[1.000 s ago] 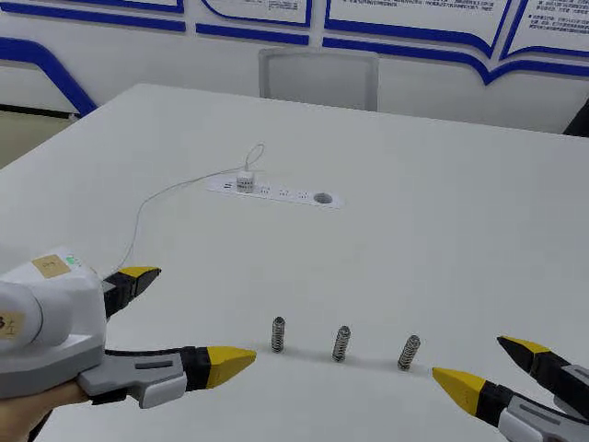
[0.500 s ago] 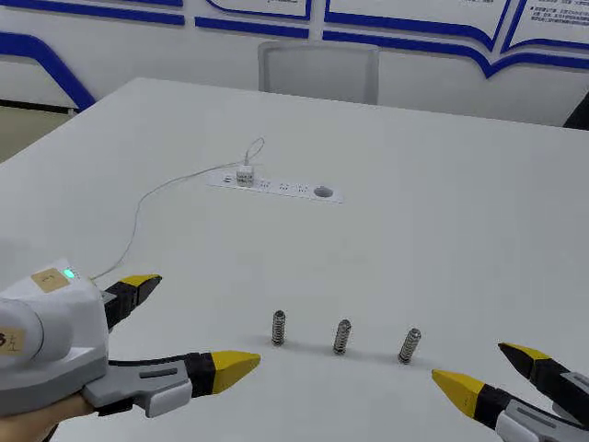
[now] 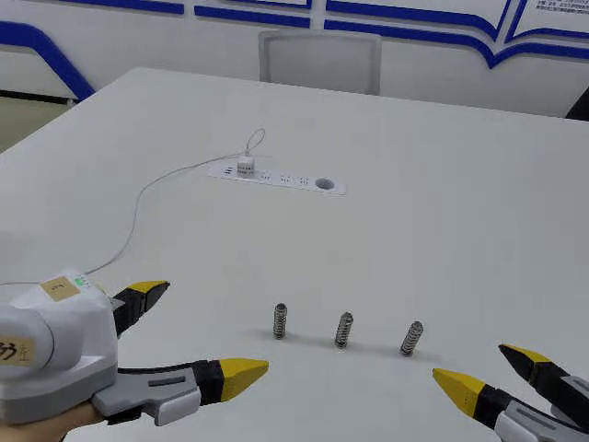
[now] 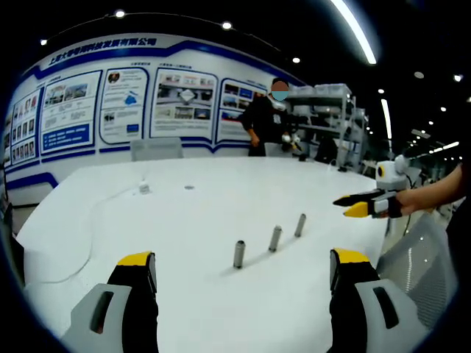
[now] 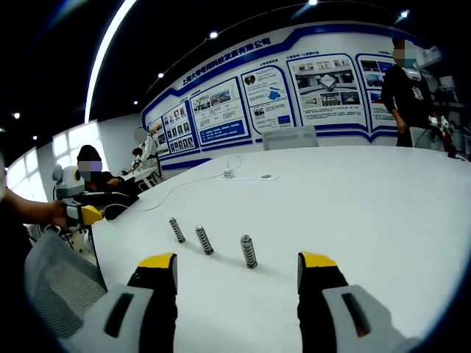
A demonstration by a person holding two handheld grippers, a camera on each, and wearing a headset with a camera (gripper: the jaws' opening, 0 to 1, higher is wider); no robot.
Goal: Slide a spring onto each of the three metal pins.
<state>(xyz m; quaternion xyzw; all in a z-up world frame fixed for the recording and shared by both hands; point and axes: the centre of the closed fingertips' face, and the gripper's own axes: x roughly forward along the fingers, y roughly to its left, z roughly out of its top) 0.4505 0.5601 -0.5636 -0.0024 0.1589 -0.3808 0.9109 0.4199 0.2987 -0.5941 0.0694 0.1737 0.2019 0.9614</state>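
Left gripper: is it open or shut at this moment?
Open. The left gripper has its yellow-tipped fingers wide apart in its own view, with bare table between them and nothing held.

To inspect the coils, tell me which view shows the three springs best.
The right gripper view: the three springs stand nearest the camera, coils distinct. The head view shows them smaller, in a row on the white table. The left gripper view shows them farther off and blurrier, coils hard to tell.

bench: plain white
springs: silvery grey
jaws: black, yellow tips
wall: white, blue bands
chair: grey
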